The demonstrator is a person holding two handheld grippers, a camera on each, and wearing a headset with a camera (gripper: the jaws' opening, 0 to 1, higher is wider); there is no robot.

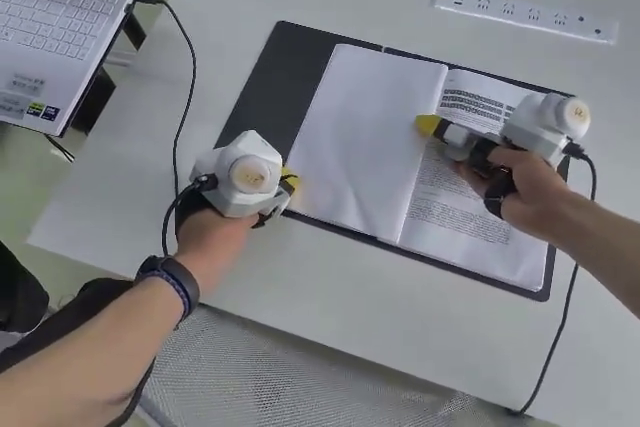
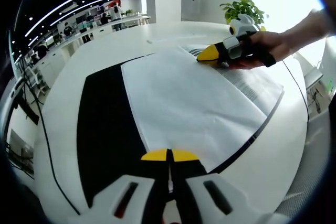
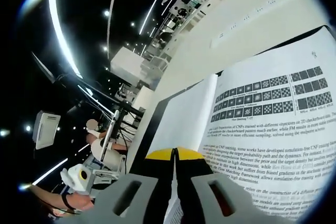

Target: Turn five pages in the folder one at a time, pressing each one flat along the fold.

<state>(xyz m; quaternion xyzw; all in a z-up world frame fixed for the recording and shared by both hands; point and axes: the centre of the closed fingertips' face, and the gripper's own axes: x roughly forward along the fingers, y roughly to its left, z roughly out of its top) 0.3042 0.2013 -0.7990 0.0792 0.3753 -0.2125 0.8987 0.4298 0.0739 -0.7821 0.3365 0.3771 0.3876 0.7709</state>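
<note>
A black folder [image 1: 268, 77] lies open on the white table. A blank white page [image 1: 365, 132] lies turned over to the left, and a printed page [image 1: 470, 217] lies on the right. My right gripper [image 1: 428, 125] is shut, its yellow tips down at the fold between the two pages [image 3: 210, 103]. In the left gripper view the right gripper [image 2: 210, 53] shows at the far side of the blank page [image 2: 184, 103]. My left gripper [image 1: 289, 183] is shut too, its tips [image 2: 169, 156] at the near left edge of the blank page, over the black cover [image 2: 105, 129].
An open laptop [image 1: 50, 27] stands at the back left, with a black cable [image 1: 186, 87] running past the folder's left side. A white power strip [image 1: 525, 15] lies at the back right. The table's front edge [image 1: 330, 332] runs close below the folder.
</note>
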